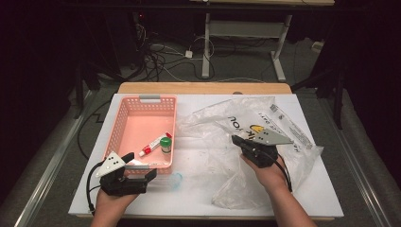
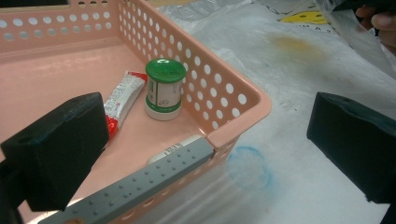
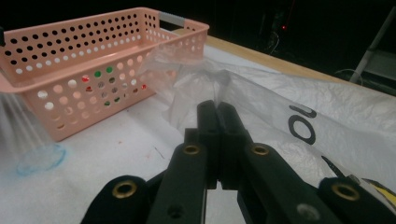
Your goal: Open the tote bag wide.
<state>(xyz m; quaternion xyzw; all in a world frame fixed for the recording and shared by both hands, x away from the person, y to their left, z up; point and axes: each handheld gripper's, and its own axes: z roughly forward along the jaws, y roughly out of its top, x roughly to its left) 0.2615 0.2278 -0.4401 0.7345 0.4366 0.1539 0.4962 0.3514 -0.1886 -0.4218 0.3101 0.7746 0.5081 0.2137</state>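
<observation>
Gripping a fold of the clear plastic bag, the right gripper has its jaws pressed together on the film, which rises from between the tips in the right gripper view. The bag lies crumpled over the right half of the white table; its printed lettering is partly creased and cut off, so it cannot be read. The left gripper sits at the near corner of the pink basket, jaws standing wide apart and holding nothing. Inside the basket stand a green-capped jar and a red-and-white tube, the tube partly hidden behind one jaw. A transparent blue-rimmed item beside the basket is hard to identify.
</observation>
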